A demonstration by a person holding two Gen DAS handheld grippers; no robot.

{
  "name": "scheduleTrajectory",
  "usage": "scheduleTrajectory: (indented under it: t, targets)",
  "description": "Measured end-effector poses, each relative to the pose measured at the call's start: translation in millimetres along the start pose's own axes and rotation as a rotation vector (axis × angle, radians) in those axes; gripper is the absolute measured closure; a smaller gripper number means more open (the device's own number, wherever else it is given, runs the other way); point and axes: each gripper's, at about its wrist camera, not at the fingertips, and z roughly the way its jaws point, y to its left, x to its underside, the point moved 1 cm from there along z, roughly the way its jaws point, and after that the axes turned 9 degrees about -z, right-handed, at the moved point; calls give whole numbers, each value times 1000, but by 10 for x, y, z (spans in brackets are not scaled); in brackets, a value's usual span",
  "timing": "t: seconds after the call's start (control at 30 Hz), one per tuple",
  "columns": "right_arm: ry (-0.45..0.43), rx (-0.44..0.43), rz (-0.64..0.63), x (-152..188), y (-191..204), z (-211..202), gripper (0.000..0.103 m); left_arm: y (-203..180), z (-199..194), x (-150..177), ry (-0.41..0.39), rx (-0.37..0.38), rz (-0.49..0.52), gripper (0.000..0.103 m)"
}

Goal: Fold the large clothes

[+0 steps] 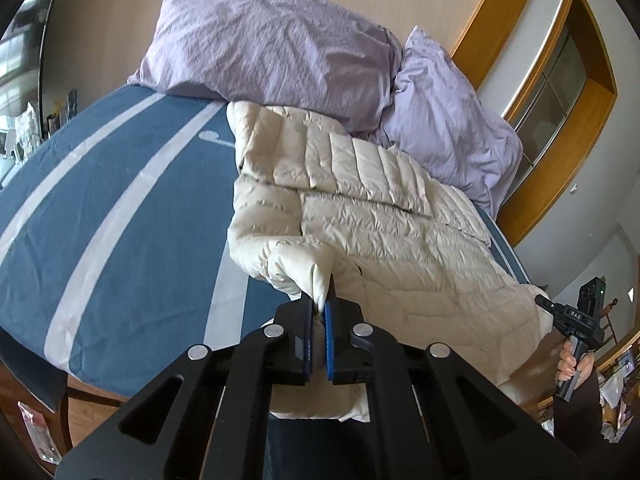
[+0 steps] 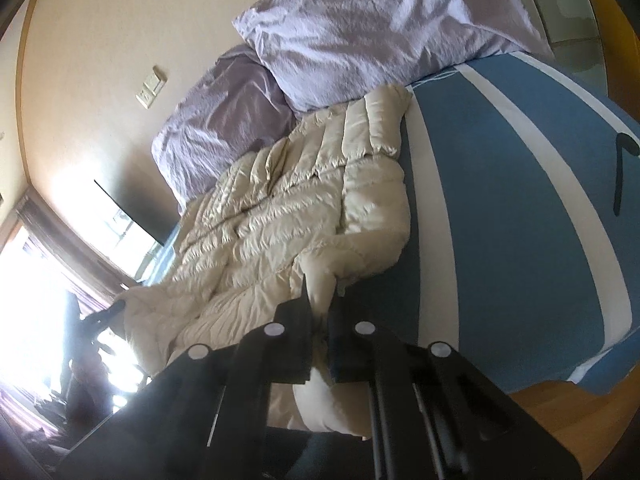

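1. Jacket (image 1: 384, 216): cream and quilted, it is spread lengthwise on the bed (image 1: 120, 208), over the blue cover with pale stripes, its far end near the pillows (image 1: 272, 40).
2. Left tool (image 1: 319, 312): its blue pads are pressed together on a fold of the jacket's near hem, and the pinched cloth is held raised off the bed.
3. Right tool (image 2: 319, 312): it is clamped on another part of the near hem, with pale fabric bunched between its black fingers (image 2: 296, 320).
4. In the left wrist view the right tool (image 1: 544, 302) is seen at the jacket's right edge, gripped by a hand (image 1: 572, 364) in a dark sleeve.
5. Two lilac pillows are piled at the head of the bed, against the wall.
6. A wood-framed window (image 1: 556, 92) is seen right of the pillows.
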Motion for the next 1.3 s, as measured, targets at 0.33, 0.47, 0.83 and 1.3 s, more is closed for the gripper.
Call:
scheduleTrajectory:
  t: [0.33,0.47,0.83,1.3]
  targets:
    - [-38,-4,45,-377,-49,125,97,-65,67,-303,-43,-11,9,99]
    - [-51,15,59,-592,-80,240,98,-98,182,-493,-57,-31,19,99]
    - [-54,89,112,-1173,-275,822,98,-195,684,-1098,-84,-114,64,99]
    - [-18,114,230,-1808,-756,1816,96,-64,1782,-1828,-26,-209,18,99]
